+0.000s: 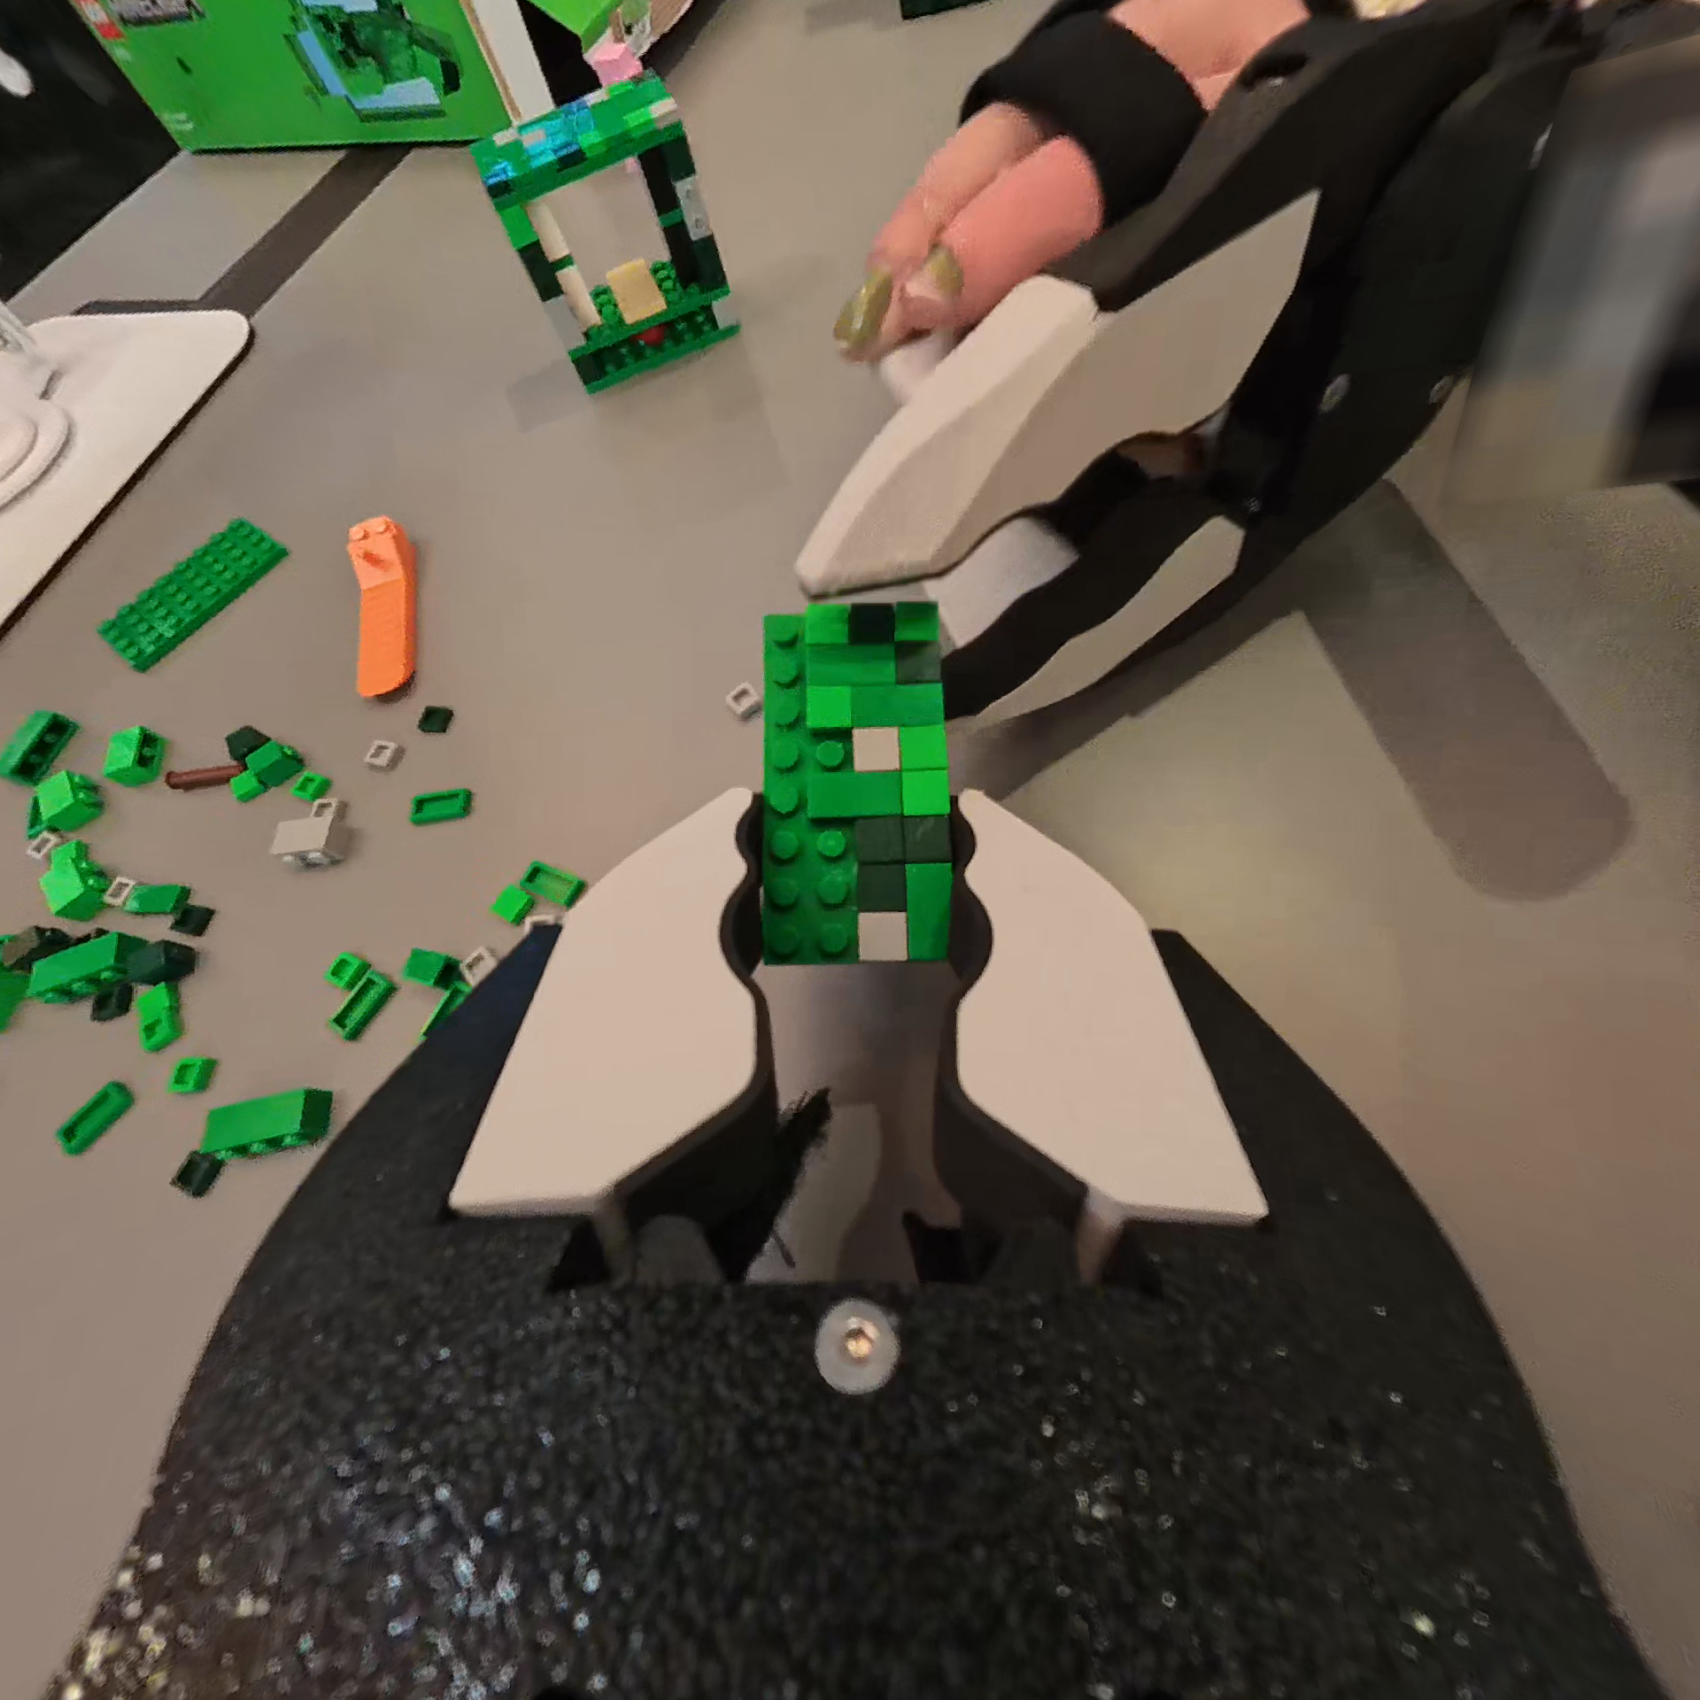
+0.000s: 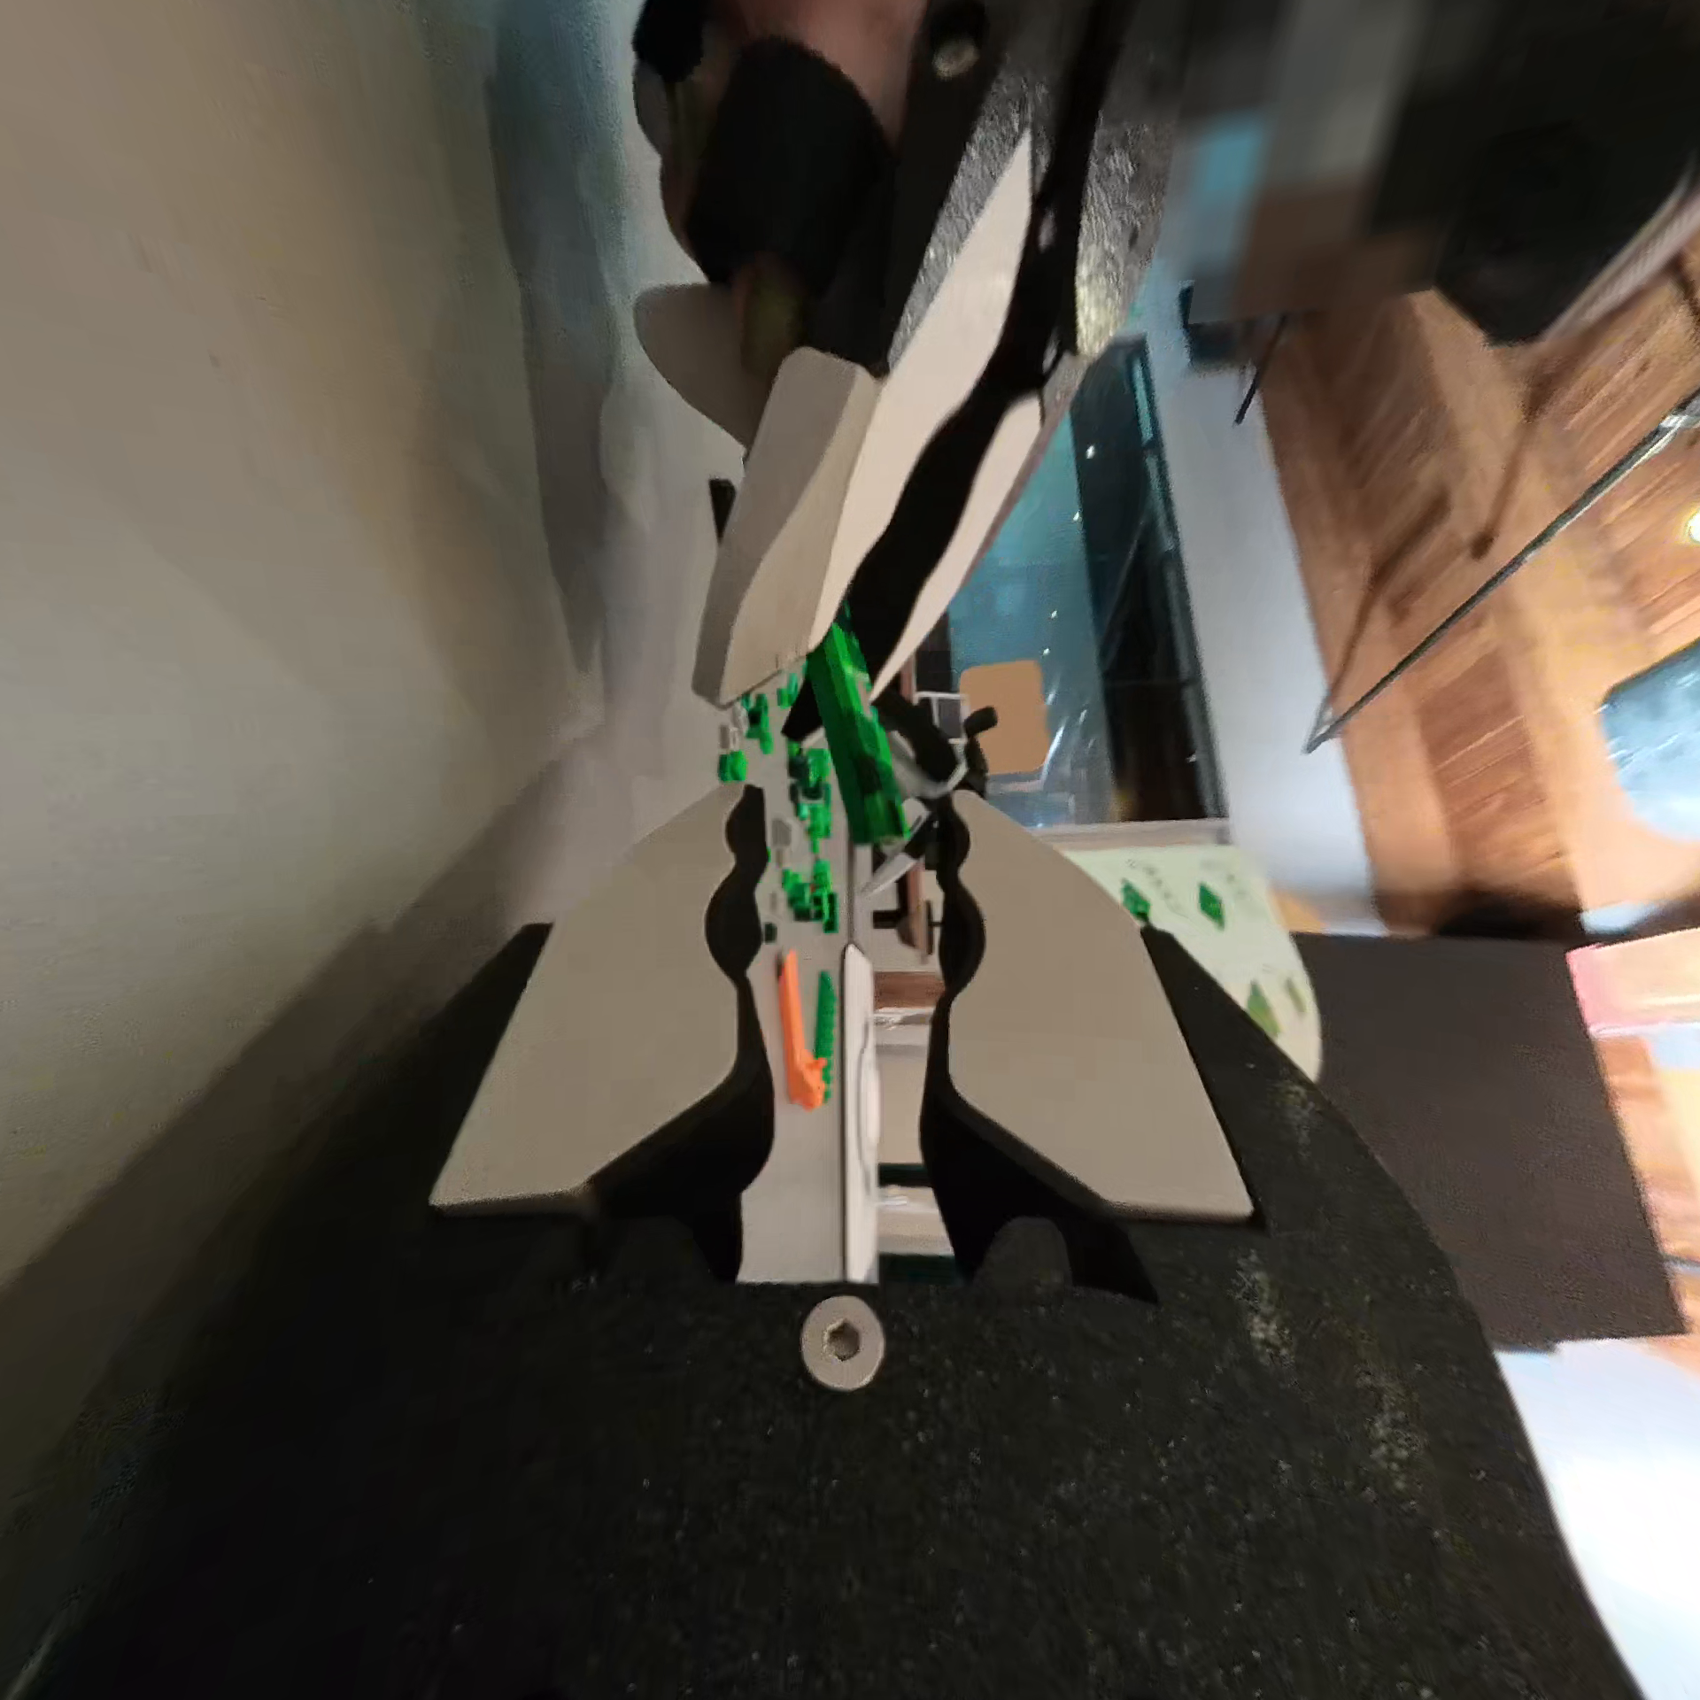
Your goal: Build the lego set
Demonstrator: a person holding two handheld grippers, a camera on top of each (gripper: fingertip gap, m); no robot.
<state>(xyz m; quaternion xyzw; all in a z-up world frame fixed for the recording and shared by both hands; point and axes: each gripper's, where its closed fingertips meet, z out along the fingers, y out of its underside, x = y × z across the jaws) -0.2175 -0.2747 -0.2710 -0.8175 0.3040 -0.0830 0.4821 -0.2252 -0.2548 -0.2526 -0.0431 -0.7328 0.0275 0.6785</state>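
The left claw (image 1: 855, 883) is pinching a long green plate (image 1: 851, 782) by its two sides and holding it up above the grey surface (image 1: 570, 570). The plate has small flat tiles on one half, in light green, dark green and grey, and bare bumps on the other half. The right claw (image 1: 883, 635) hangs just past the far end of the plate, spread a little, with nothing seen in it. From the right wrist view its fingers (image 2: 644, 993) have a gap between them too. A hand (image 1: 993, 221) holds that claw. Loose green pieces (image 1: 110, 938) lie on the surface to the left, near an orange brick tool (image 1: 386, 607) and a flat green plate (image 1: 189, 593). A half-built green frame (image 1: 616, 230) stands farther back, in front of a green box (image 1: 276, 64). What could go wrong? The plate is held only near one end, so a hard push on the far end could tip it or make it slip out. A knock from the right claw could pop tiles off. The picture is blurry, so the claws may be moving fast. The box has writing and a logo on it, and a paper guide (image 2: 1205, 920) has pictures of pieces.
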